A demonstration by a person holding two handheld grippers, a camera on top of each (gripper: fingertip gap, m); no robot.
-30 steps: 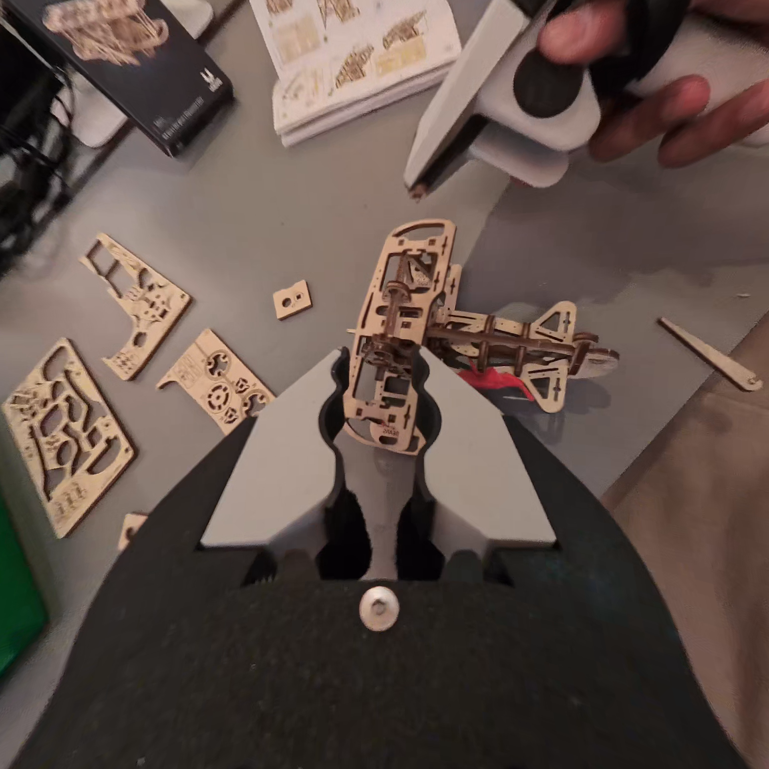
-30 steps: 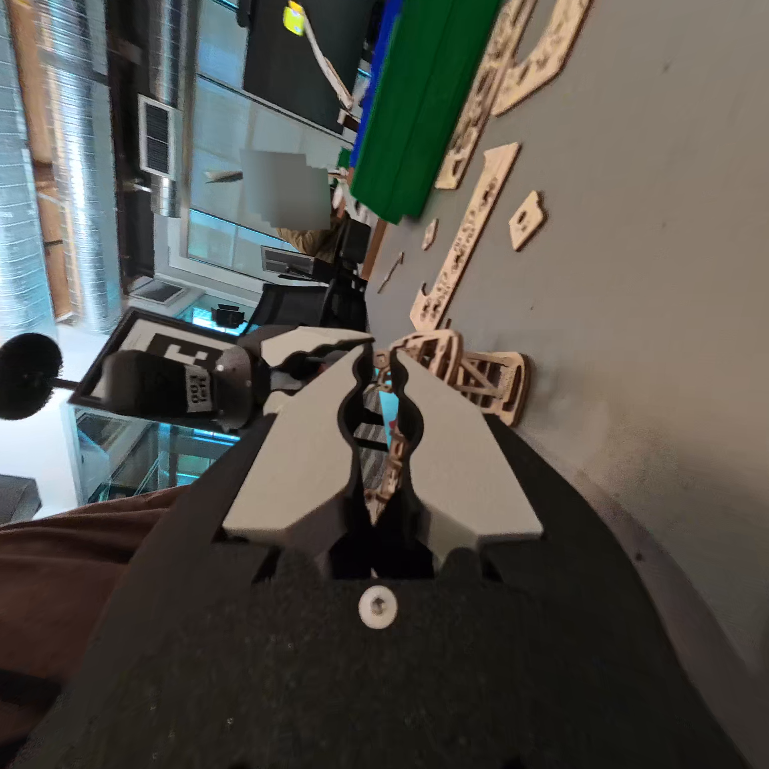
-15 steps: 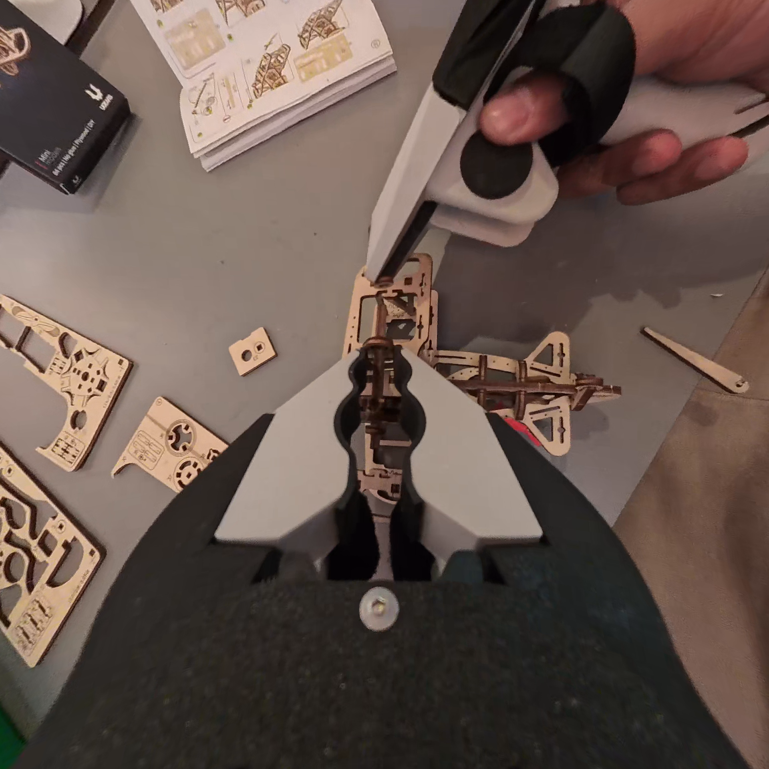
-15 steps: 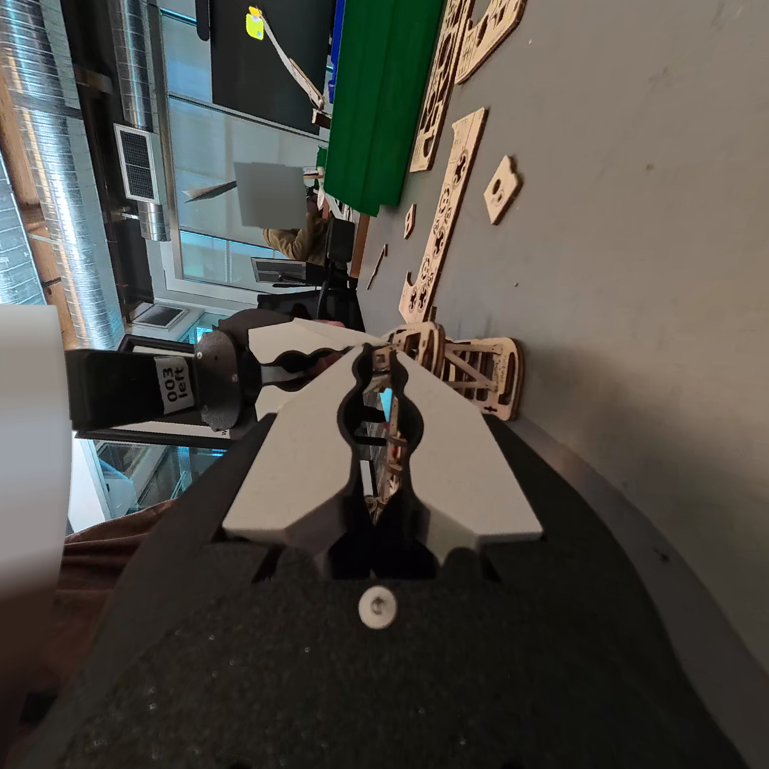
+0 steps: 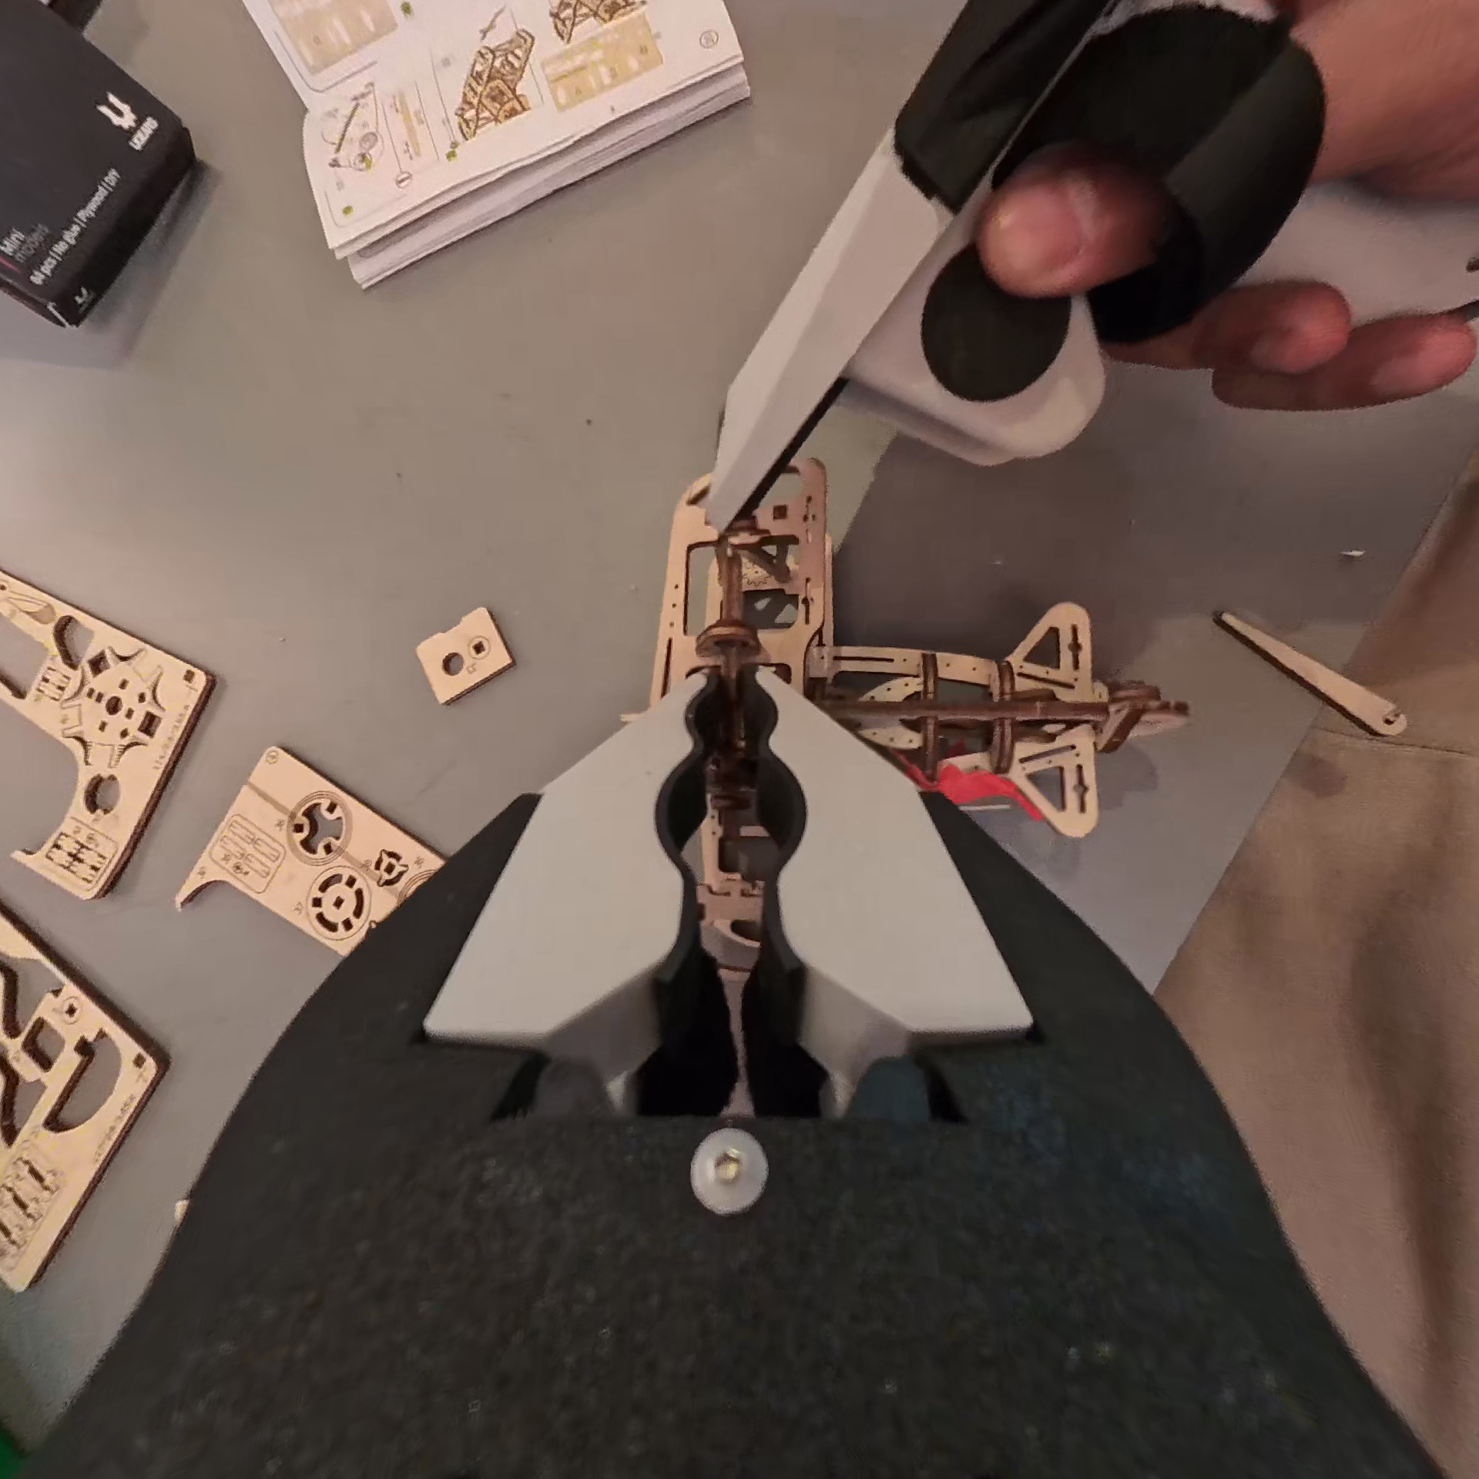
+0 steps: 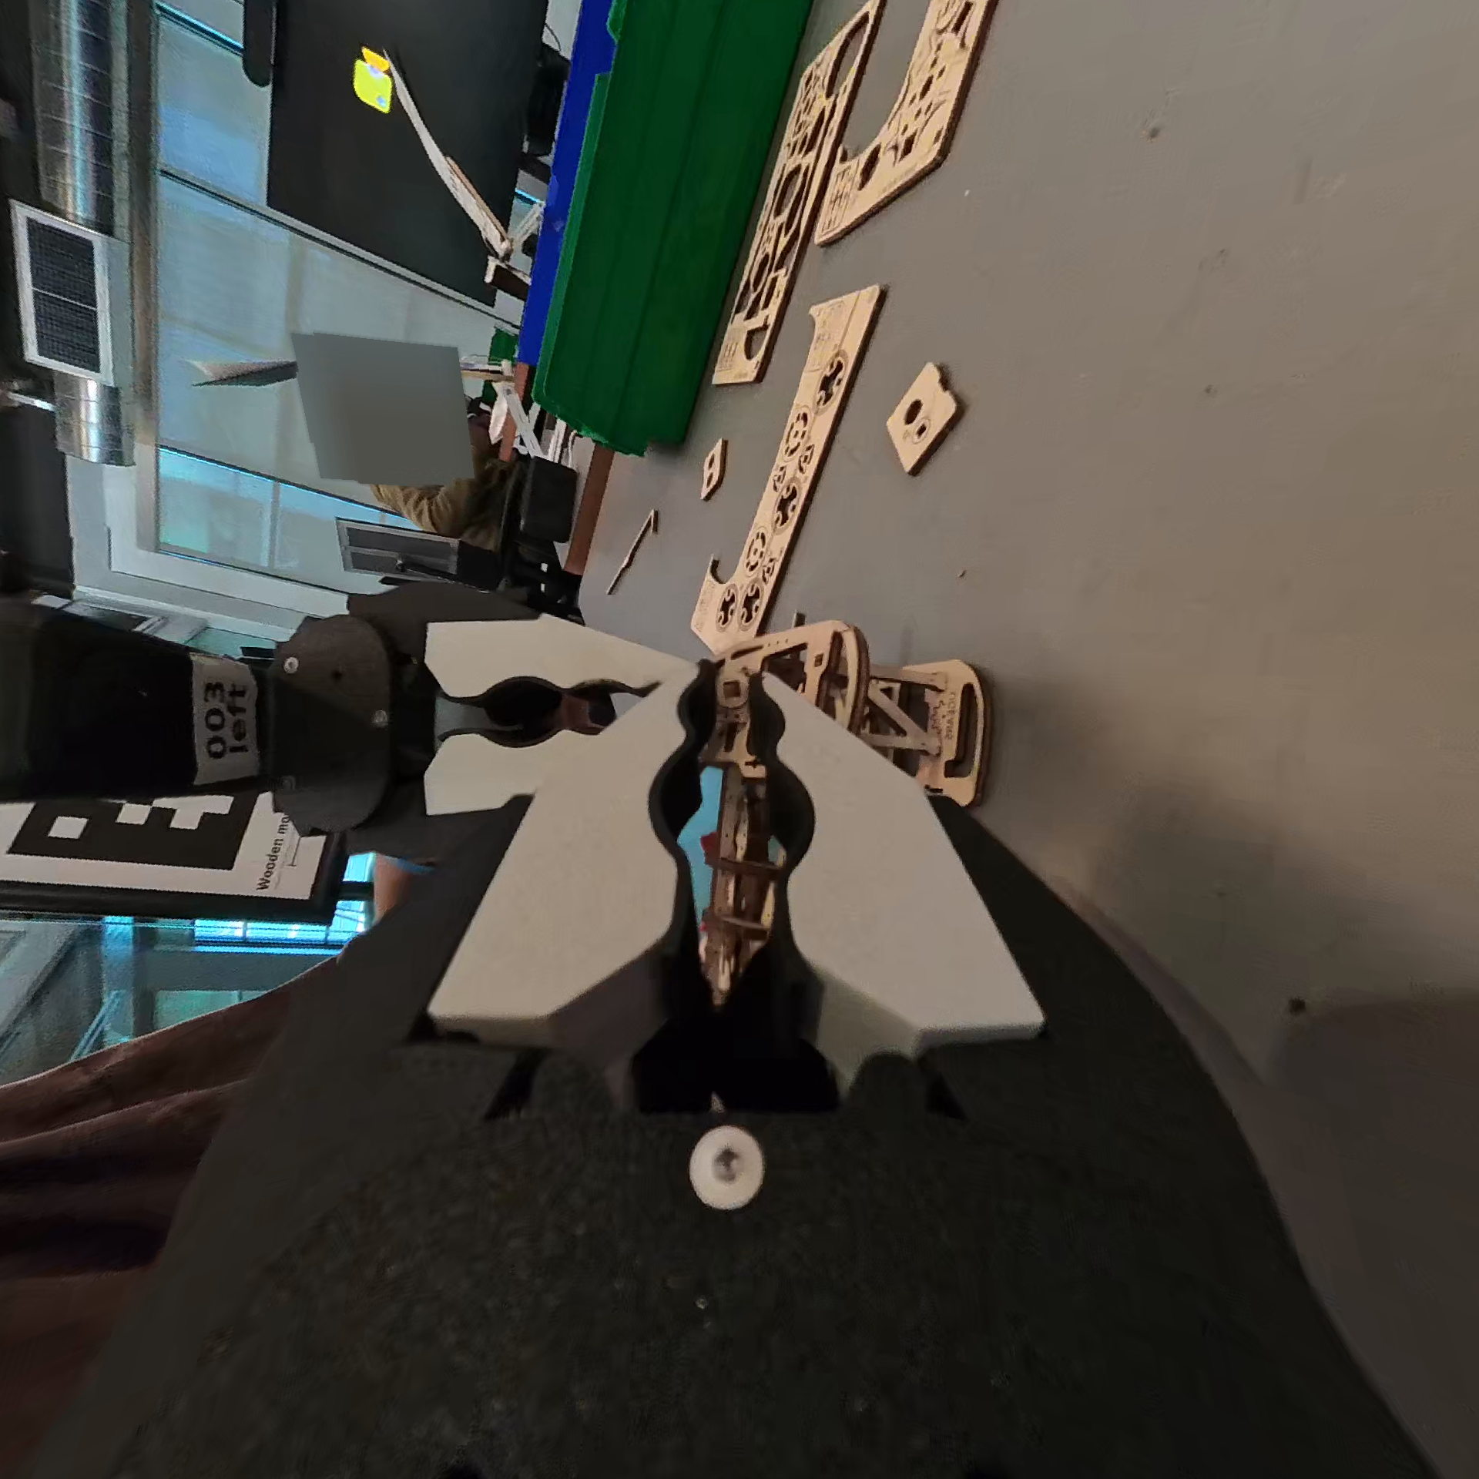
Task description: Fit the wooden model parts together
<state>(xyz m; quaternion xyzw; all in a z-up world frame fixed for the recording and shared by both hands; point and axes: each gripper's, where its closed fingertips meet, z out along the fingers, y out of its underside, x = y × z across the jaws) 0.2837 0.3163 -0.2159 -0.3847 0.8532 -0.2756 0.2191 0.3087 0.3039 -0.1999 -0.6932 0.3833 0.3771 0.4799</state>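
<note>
A wooden model plane rests on the grey table with its tail pointing right. My left gripper is shut on the plane's front section, around the dark axle. My right gripper comes in from the upper right, held by a hand. It is shut on a small dark wooden part and touches the far end of the axle by the wing frame. In the right wrist view, my right gripper pinches at the plane. The left gripper meets it from the left.
An instruction booklet and a black box lie at the back. Punched wooden sheets and a small square piece lie left. A thin wooden stick lies by the table's right edge. A green bin stands beyond. Only a small space, under 4 cm, lies between the two pairs of fingers. From either gripper's tips it is about 11 cm to the small square piece.
My right gripper has come down from above the plane to the end of its axle. My left gripper has closed in and moved up the plane toward the axle.
</note>
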